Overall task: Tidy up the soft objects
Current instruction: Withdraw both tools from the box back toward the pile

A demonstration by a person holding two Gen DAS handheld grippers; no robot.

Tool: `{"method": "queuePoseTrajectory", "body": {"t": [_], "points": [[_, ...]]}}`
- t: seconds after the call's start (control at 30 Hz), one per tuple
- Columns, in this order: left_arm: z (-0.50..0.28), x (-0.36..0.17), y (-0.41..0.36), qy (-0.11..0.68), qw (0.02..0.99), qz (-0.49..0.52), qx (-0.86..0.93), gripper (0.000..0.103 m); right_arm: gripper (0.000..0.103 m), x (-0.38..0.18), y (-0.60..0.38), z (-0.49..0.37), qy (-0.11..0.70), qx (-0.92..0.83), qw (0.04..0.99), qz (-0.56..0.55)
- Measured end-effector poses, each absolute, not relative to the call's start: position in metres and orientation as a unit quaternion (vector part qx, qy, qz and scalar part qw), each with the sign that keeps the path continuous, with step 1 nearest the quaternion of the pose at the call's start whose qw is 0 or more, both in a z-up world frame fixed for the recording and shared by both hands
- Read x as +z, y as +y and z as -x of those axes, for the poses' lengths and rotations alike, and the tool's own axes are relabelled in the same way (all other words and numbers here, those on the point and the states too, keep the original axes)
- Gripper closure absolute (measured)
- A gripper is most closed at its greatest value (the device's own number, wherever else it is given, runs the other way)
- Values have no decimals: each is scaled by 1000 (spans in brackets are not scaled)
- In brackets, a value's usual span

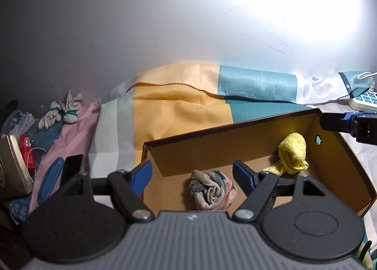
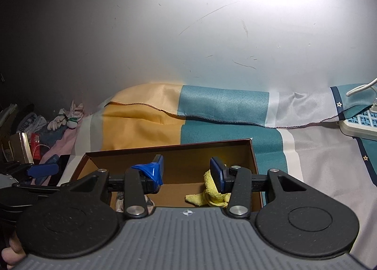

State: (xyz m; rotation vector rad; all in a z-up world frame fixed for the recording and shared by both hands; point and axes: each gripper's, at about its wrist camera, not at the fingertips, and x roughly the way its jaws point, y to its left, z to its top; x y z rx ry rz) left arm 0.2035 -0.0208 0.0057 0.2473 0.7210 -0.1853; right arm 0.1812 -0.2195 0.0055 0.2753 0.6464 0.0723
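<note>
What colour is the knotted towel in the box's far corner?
Yellow: the knotted towel shows best in the left wrist view, inside the cardboard box.

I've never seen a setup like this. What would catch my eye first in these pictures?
Probably the open cardboard box on the striped bedspread, holding a knotted yellow towel by its far wall and a rolled patterned cloth nearer. Then the blue-tipped left gripper and right gripper, jaws open over the box. A tied glove bundle lies far left.
</note>
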Motion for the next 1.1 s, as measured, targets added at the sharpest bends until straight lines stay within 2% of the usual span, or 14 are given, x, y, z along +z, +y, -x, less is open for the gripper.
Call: {"method": "queuePoseTrajectory", "body": {"t": [0.37,0.7,0.93,1.1], "points": [[-152,28,-18,329,931,-134,-82,24,75,33,-201,-127,270,50,952,-137],[-116,31,-14,327,931,-150,-61,22,75,38,-193,-93,268,66,948,-158],[-98,28,-11,338,928,-145,-54,14,75,37,-193,-73,276,75,942,-174],[-85,23,-12,346,925,-145,-52,14,75,32,-195,-57,288,85,934,-193]]}}
